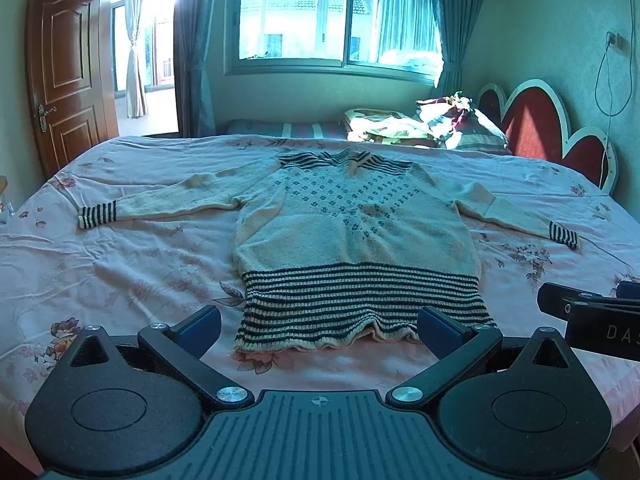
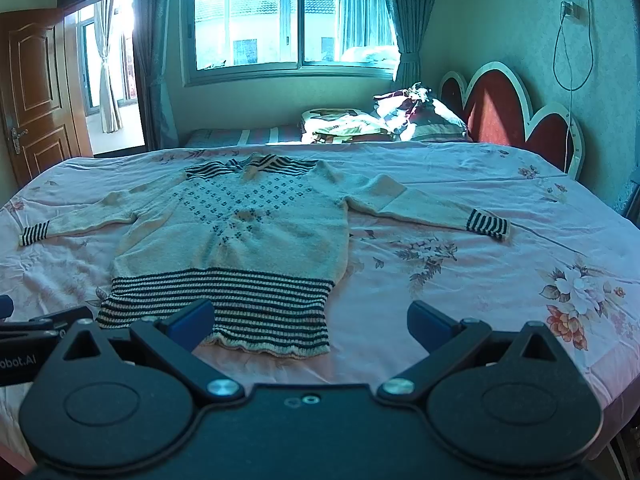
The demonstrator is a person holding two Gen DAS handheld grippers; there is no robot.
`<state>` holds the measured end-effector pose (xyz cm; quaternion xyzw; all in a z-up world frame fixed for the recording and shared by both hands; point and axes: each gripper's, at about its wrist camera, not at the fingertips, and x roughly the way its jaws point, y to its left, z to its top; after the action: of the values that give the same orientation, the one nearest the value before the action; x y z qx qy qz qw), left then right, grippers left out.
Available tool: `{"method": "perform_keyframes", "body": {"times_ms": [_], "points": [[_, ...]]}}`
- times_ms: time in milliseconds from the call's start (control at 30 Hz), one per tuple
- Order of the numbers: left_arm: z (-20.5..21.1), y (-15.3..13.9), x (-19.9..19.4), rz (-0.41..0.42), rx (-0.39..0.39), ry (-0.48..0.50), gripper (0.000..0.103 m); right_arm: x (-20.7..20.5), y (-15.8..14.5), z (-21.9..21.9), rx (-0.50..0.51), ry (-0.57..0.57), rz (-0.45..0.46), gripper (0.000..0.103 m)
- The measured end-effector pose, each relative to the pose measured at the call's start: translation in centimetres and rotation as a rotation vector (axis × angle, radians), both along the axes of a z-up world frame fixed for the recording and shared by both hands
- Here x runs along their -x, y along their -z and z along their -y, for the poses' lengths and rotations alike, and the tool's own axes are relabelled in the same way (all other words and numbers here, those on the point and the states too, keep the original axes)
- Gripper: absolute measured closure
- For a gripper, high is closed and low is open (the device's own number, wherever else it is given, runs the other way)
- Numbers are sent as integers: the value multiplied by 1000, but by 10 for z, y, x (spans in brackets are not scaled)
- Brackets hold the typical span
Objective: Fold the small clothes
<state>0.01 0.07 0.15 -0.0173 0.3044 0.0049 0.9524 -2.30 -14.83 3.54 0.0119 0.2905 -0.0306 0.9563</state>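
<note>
A wide bed with a pink floral sheet (image 1: pixel 120 280) carries a cream knitted sweater with dark striped hem and cuffs (image 1: pixel 352 224), spread flat mid-bed, sleeves outstretched. It looks soft, light, floppy — best pinched at a cuff or hem corner. Left gripper (image 1: pixel 320 330) and right gripper (image 2: pixel 310 324) hover near the hem, fingers wide, empty.

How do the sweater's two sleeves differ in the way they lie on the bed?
The left sleeve runs out nearly straight, its striped cuff lying level. The right sleeve slants down toward the camera, with a fold crease partway along, and its striped cuff lies tilted. Both lie flat on the floral bedsheet, spread away from the sweater body, untouched.
</note>
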Motion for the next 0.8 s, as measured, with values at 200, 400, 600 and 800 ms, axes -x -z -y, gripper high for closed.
{"method": "perform_keyframes", "body": {"times_ms": [200, 400, 600, 800], "points": [[0, 0, 0, 1, 2, 0, 0, 0, 0, 0, 1, 1, 0, 1], [1, 0, -2, 0, -1, 4, 0, -1, 0, 0, 2, 5, -3, 1], [1, 1, -4, -2, -3, 9, 0, -2, 2, 0, 5, 5, -5, 1], [2, 2, -3, -1, -1, 11, 0, -2, 2, 0, 3, 9, -5, 1]]}}
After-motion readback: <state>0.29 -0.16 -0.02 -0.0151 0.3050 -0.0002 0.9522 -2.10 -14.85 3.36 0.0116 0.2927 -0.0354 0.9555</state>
